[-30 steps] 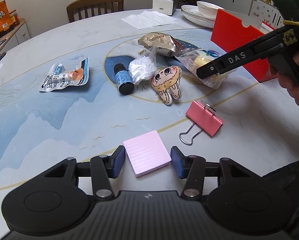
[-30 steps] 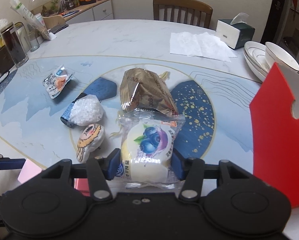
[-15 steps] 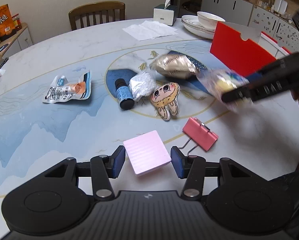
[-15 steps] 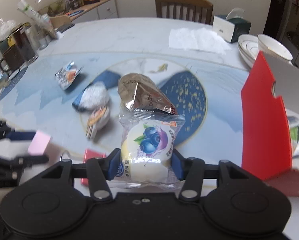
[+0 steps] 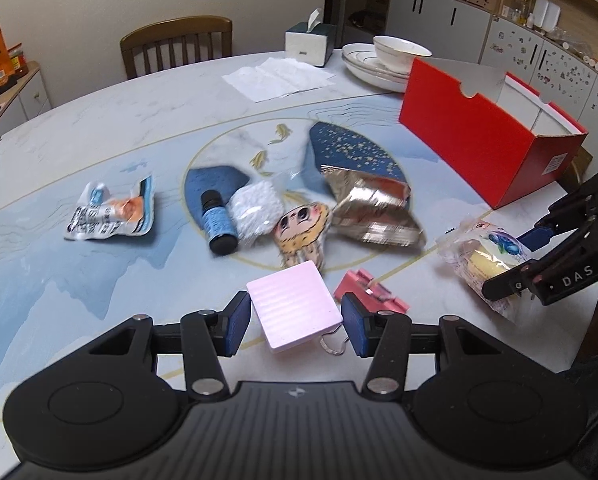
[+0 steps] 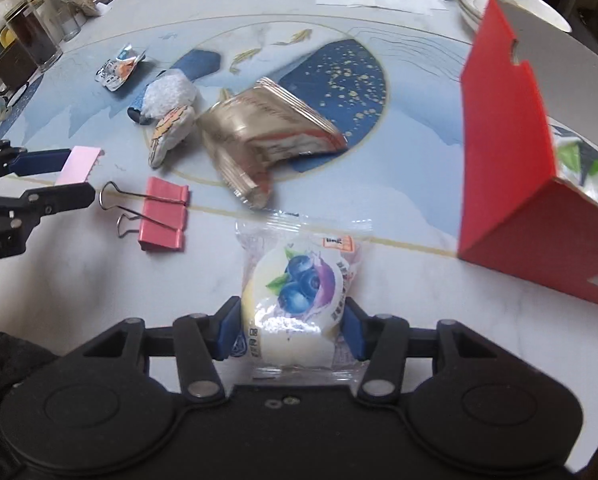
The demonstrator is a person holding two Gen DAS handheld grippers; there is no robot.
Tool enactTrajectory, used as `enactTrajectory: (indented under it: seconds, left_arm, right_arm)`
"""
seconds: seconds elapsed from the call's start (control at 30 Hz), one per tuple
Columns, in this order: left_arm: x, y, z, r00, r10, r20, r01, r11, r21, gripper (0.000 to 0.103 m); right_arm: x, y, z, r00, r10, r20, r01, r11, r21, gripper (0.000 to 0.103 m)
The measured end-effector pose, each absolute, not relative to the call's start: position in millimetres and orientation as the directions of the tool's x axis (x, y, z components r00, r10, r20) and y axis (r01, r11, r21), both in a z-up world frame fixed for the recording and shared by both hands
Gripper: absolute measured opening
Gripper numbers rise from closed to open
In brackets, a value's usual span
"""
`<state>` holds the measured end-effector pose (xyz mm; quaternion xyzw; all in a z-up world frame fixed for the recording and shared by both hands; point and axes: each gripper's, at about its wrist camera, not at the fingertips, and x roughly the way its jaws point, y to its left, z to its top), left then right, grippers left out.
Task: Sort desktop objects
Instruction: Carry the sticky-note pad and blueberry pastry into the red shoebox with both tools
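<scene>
Right wrist view: we clamp right gripper [image 6: 289, 330] on blueberry snack packet [image 6: 299, 292], lifted near red box [image 6: 507, 160]. Left gripper [image 5: 295, 322] pinches pink pad [image 5: 293, 310] above table [image 5: 79, 280].

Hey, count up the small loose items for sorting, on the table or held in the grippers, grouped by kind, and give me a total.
Snack packets: 3 (blueberry cake, gold bag, torn wrapper)
Stationery: 2 (pink pad, binder clip)
Bottle: 1
Plush toy: 1
White bead bag: 1
Total: 8
</scene>
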<state>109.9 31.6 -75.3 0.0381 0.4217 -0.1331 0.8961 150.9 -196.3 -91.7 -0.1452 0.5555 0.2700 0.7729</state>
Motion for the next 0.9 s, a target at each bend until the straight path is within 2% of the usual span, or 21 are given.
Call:
enactTrajectory:
  seconds: [0.1, 0.43, 0.9]
  left_arm:
    - [112.1, 26.1, -74.8, 0.608, -0.217, -0.763, 0.284, 0.958, -0.046, 0.049]
    - [121.3, 7.7, -63.3, 0.617, -0.238, -0.750, 0.328, 0.944, -0.030, 0.049]
    - [136.1, -32.0, -11.8, 0.669, -0.293, -0.683, 0.397, 0.918, -0.006, 0.049]
  right_arm:
    - [149.1, -203.8, -88.6, 0.264, 0.217, -0.940, -0.561, 0.827, 0.034, 0.052]
    - [146.2, -238.7, -57.7, 0.325, 0.257, -0.910, -0.519, 0.853, 0.056, 0.052]
    - [150.6, -276.8, -13.5, 0.385, 0.308, -0.870, -0.530, 0.846, 0.065, 0.052]
